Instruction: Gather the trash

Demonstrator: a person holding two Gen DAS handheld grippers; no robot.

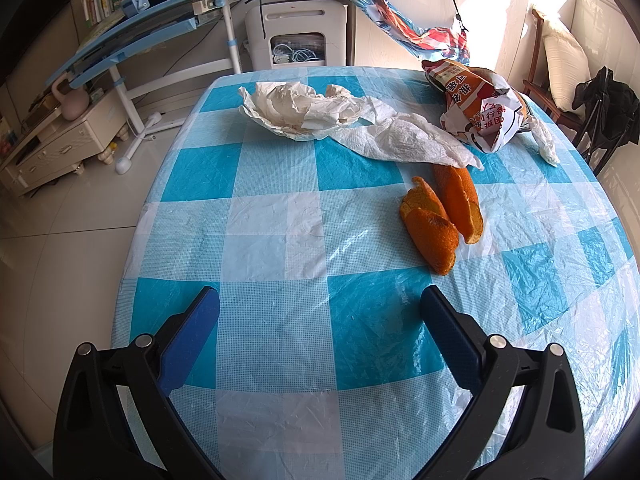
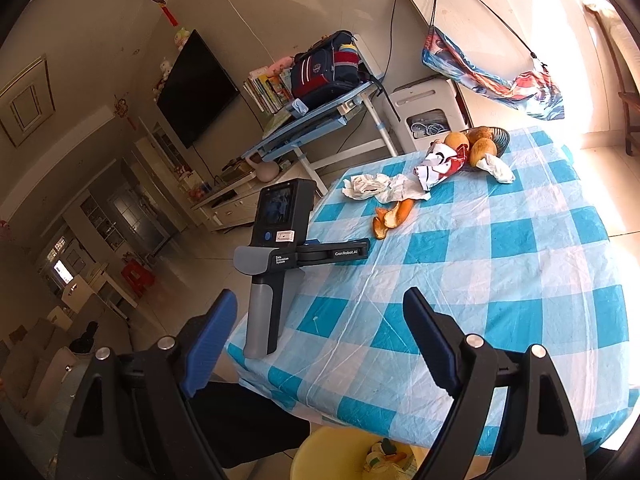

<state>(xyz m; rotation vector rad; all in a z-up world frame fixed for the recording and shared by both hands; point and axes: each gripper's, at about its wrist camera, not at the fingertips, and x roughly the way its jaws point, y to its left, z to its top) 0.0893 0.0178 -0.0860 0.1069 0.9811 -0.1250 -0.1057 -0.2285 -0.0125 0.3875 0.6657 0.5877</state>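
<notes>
Orange peel pieces (image 1: 444,216) lie on the blue checked tablecloth (image 1: 280,320), a little ahead and right of my open, empty left gripper (image 1: 320,304). Crumpled white paper napkins (image 1: 340,120) lie beyond them, and a crumpled red and white snack wrapper (image 1: 480,108) at the far right. In the right wrist view the peel (image 2: 390,216), napkins (image 2: 376,186) and wrapper (image 2: 440,164) lie at the table's far side. The left gripper (image 2: 360,250) shows there near the peel. My right gripper (image 2: 320,312) is open and empty above the table's near edge, over a yellow trash bin (image 2: 332,456) holding some trash.
A bowl of fruit (image 2: 484,142) stands behind the wrapper, with another napkin (image 2: 498,168) beside it. A blue child's desk (image 1: 160,28), a white appliance (image 1: 296,32) and a low cabinet (image 1: 60,140) stand on the floor past the table. A chair (image 1: 560,80) is on the right.
</notes>
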